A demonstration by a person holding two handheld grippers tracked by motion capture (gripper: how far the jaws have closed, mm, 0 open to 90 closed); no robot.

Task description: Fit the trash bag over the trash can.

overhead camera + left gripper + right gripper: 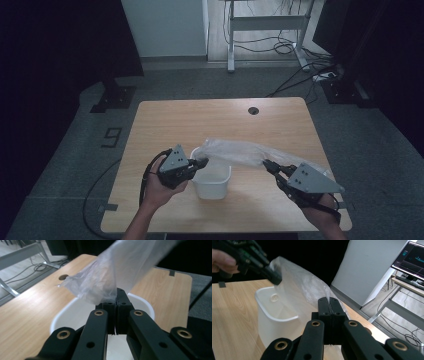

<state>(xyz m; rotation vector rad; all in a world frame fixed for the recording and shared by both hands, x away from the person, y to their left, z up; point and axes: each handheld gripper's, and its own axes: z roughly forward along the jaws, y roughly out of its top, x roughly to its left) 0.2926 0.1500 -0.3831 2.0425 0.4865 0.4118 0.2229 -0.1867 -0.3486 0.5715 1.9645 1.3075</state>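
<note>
A clear plastic bag hangs stretched above the wooden table, between my two grippers. My left gripper is shut on the bag's left end, over the rim of a small white bin. In the left gripper view the bag rises from the closed jaws of the left gripper above the bin. My right gripper is shut on the bag's right end. In the right gripper view the film runs from my right gripper across to the left gripper over the bin.
A round cable hole sits near the table's far edge. Behind the table stand a desk frame and loose cables on the floor. A monitor glows at the far right of the right gripper view.
</note>
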